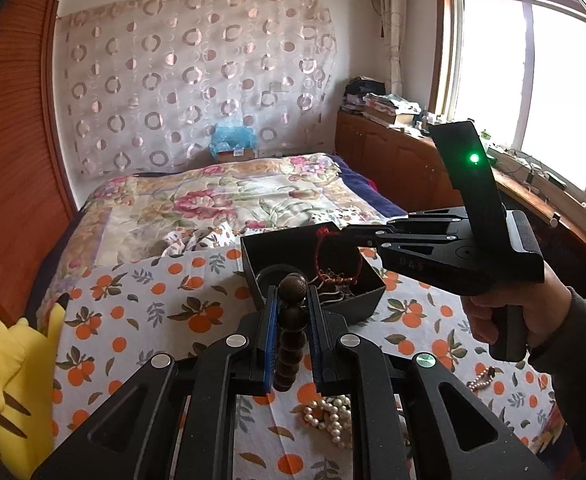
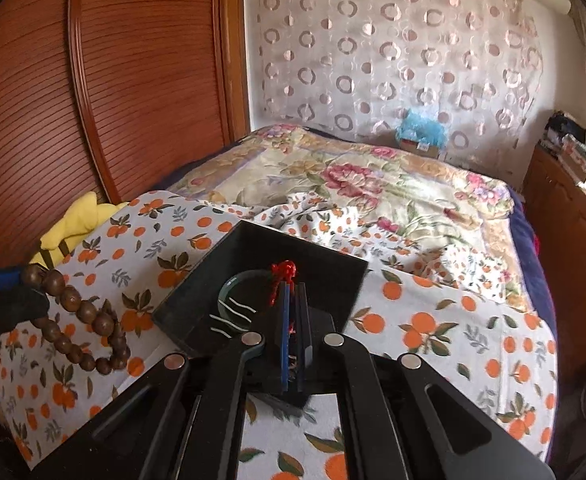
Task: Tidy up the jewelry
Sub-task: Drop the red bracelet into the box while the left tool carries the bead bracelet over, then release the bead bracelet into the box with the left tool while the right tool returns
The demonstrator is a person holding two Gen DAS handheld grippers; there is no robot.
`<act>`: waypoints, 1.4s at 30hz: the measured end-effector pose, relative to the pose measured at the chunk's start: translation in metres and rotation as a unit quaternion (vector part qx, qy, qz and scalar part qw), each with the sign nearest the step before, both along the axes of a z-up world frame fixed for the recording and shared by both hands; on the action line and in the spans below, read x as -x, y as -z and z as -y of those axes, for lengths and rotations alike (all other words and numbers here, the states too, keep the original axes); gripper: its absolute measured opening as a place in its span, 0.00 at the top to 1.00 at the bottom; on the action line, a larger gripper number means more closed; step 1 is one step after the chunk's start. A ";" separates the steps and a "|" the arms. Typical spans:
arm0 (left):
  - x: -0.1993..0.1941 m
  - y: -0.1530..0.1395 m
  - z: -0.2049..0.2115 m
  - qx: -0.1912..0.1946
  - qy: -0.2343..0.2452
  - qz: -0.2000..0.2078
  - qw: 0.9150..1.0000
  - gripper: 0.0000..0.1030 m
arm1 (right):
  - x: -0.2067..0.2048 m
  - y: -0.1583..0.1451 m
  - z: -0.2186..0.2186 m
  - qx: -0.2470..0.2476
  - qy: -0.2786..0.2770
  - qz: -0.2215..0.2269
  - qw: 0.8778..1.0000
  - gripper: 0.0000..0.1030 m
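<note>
Showing, all counted around the one black box (image 1: 357, 300): two grippers, the left gripper (image 1: 292, 300) and right gripper (image 1: 351, 236); one wooden bead bracelet (image 2: 81, 316); one red cord bracelet (image 1: 339, 256); one green bangle (image 2: 233, 300) lying inside; two pearl strands, white (image 1: 331, 416) and pinkish (image 1: 481, 378), nearby; one yellow plush toy (image 1: 17, 376) lying well apart.

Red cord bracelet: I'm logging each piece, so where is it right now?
The red cord bracelet hangs from the right gripper, above the black box on the orange-print cloth, in both wrist views.
</note>
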State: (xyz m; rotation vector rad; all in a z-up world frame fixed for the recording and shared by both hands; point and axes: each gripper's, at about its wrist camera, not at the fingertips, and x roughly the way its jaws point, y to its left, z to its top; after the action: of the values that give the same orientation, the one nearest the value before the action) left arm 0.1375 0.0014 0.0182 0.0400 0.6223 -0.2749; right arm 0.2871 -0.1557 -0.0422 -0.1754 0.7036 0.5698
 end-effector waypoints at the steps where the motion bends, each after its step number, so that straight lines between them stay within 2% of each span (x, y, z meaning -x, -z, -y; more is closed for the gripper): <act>1: -0.002 -0.001 0.000 -0.002 -0.001 0.001 1.000 0.88 | -0.002 0.001 -0.001 -0.004 -0.005 -0.006 1.000 0.96; 5: -0.009 -0.002 0.002 -0.006 -0.002 0.002 1.000 0.88 | -0.003 0.004 -0.002 -0.002 0.000 -0.014 1.000 0.92; 8: -0.014 -0.003 0.004 -0.009 -0.003 0.001 1.000 0.88 | -0.002 0.006 0.004 -0.007 0.000 -0.019 1.000 0.85; 18: -0.051 -0.013 0.028 -0.043 -0.005 0.005 0.999 0.88 | 0.022 0.013 0.045 -0.010 0.016 -0.017 1.000 0.85; 27: -0.094 0.000 0.047 -0.062 -0.014 -0.018 0.998 0.88 | 0.037 0.032 0.080 -0.007 0.025 -0.021 0.999 0.85; 35: -0.119 0.008 0.058 -0.074 -0.022 -0.025 0.997 0.88 | 0.051 0.041 0.088 -0.004 0.020 -0.024 1.000 0.85; 37: -0.117 0.010 0.057 -0.068 -0.023 -0.026 0.997 0.85 | 0.054 0.042 0.089 -0.006 0.020 -0.024 0.999 0.85; 39: -0.113 0.011 0.056 -0.068 -0.022 -0.024 0.997 0.76 | 0.058 0.042 0.091 -0.009 0.020 -0.024 0.999 0.85; 42: -0.099 0.013 0.053 -0.068 -0.017 -0.023 0.997 0.75 | 0.065 0.042 0.091 -0.008 0.020 -0.021 1.000 0.85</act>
State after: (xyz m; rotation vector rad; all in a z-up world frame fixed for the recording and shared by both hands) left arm 0.2365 -0.0512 0.0050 0.1539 0.6862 -0.2018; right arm 0.2216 -0.2464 -0.0840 -0.1349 0.7418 0.5424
